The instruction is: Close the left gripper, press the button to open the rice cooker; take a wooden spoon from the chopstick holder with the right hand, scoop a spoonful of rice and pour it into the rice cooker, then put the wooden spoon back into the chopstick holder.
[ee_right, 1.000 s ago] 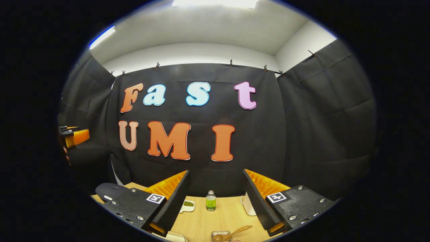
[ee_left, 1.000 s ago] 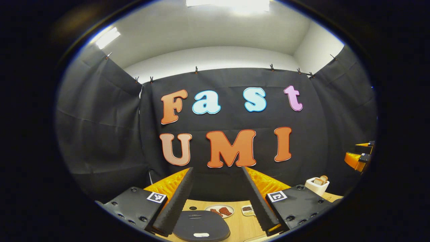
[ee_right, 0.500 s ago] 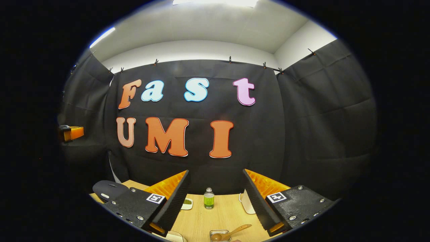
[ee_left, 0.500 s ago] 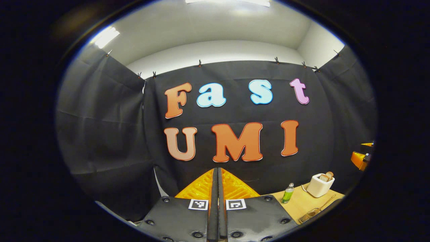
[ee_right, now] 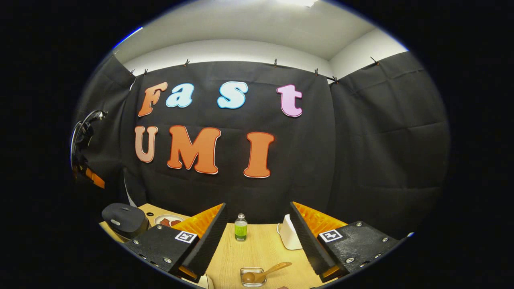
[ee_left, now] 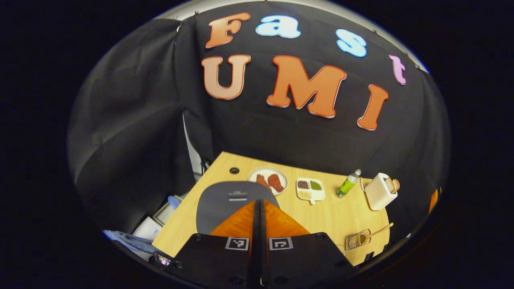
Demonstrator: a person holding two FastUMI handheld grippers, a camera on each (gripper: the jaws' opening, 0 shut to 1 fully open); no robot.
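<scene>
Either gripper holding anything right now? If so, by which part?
Nothing held. The left gripper has its jaws shut on nothing, above the rice cooker. The right gripper is open; the wooden spoon lies untouched.

A wooden table stands against the black cloth wall. Toward its back edge a round plate carries two reddish-brown pieces of food. Just beside it lies a small white divided dish with dark, green and pale fillings in separate sections. Further along stands a small clear bottle of green liquid with a pale cap, upright. Near it sits a white toaster with slices of bread poking from its top. A dark round hole is set in the tabletop near the plate. Off the table's edge, below, lie papers and blue cloth.
</scene>
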